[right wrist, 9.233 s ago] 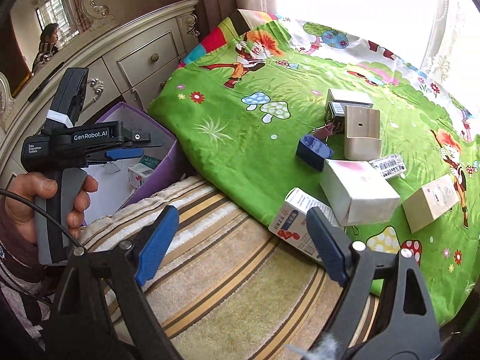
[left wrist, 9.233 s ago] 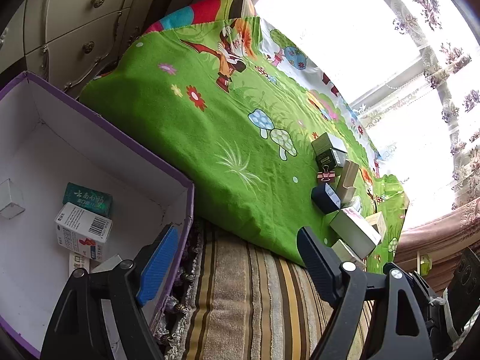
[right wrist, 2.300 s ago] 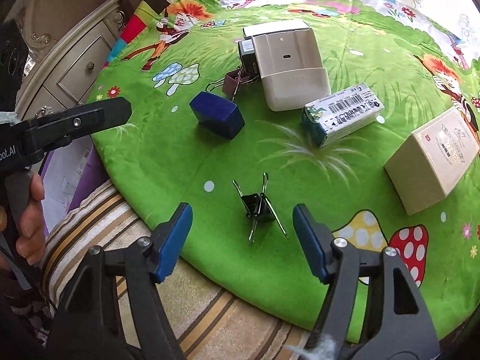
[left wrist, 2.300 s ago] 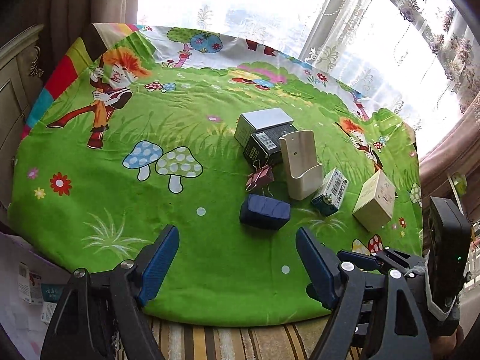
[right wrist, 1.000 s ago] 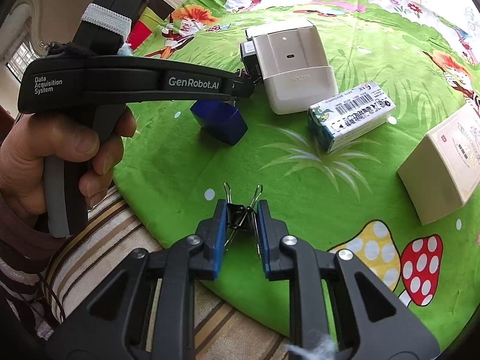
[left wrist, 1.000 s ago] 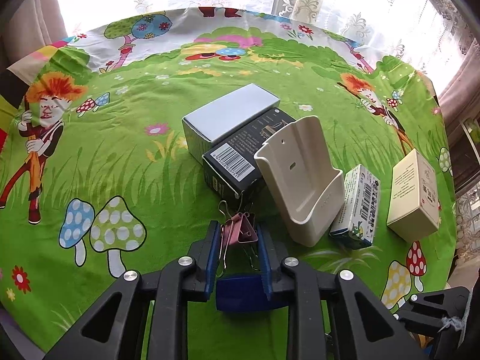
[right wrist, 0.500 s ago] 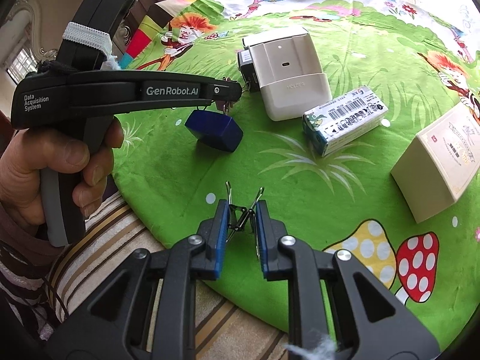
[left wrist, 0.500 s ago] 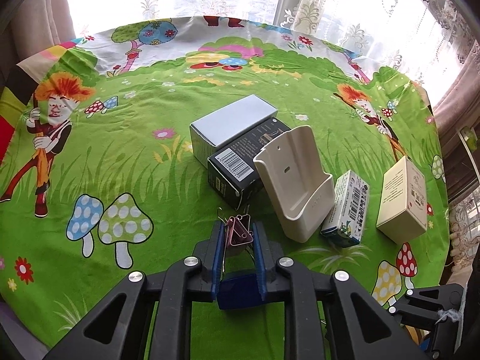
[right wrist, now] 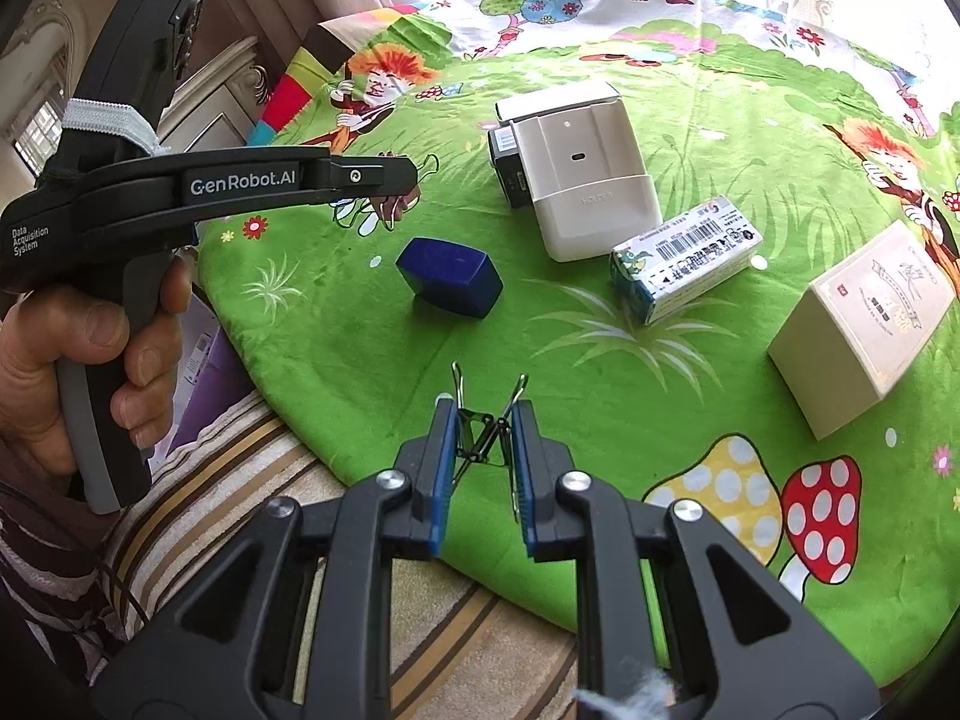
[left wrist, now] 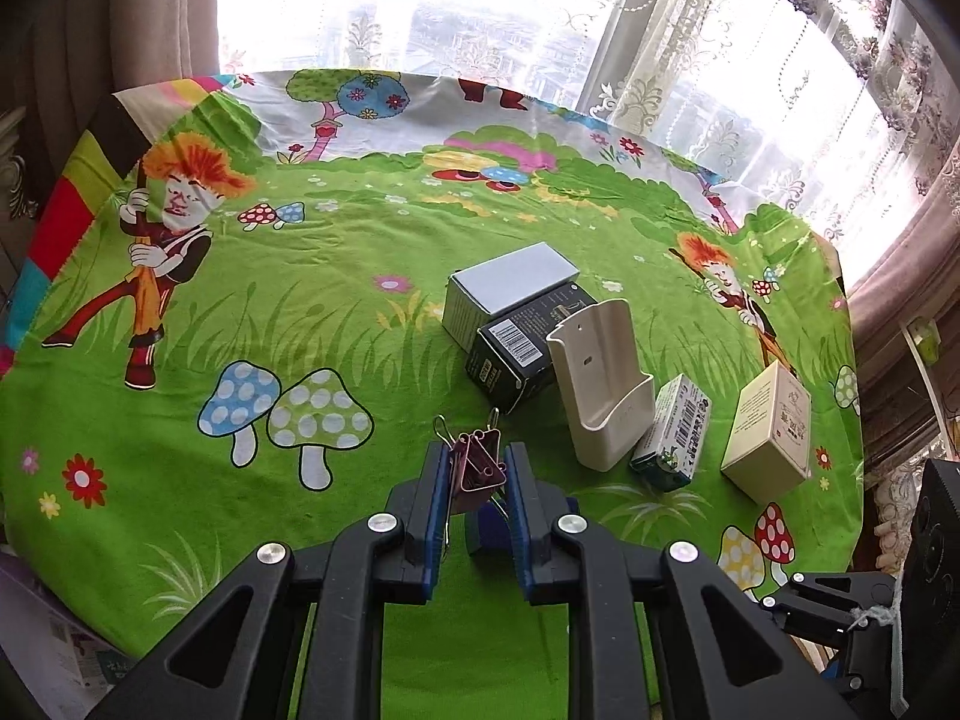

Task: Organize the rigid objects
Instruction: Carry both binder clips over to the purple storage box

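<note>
Bright window (left wrist: 480, 30) with lace curtains (left wrist: 750, 60); carved cream dresser (right wrist: 204, 96) at left.

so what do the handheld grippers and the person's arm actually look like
Both grippers are black plastic frames with silver screws and blue pads on the fingers. The left gripper has a pistol grip with a grey trigger, white "GenRobot.AI" and "Data Acquisition System" lettering, and a white elastic band. The person's sleeve is dark with pale stripes.
</note>
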### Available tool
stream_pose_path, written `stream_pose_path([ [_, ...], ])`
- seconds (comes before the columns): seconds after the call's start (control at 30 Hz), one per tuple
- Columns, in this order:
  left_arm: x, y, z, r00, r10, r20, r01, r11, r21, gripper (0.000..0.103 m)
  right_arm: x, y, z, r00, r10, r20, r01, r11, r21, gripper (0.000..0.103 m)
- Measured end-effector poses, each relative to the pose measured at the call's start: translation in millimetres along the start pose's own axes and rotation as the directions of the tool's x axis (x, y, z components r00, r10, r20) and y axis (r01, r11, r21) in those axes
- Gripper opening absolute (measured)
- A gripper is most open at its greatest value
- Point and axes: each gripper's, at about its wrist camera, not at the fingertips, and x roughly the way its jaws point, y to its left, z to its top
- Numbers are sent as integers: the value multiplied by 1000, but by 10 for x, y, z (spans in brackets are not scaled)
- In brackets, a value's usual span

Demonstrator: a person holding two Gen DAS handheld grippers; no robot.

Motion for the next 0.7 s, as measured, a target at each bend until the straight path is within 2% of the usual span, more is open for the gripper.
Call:
stream_pose_path([
  [0.33,-413,534,-267,999,20,47,-13,990,-143,19,-50,342,15,1000,19,-3,-20,998,-54,22],
  [0.53,-743,1055,-512,994,81,73,-60,966,-252,19,-27,653,50,999,50,-19,-52,992,-113,22],
  [0.7,-1036,1562,-764,984,154,87,-115,931,-347,19,33,987,103,995,88,-39,-94,980,-175,22],
])
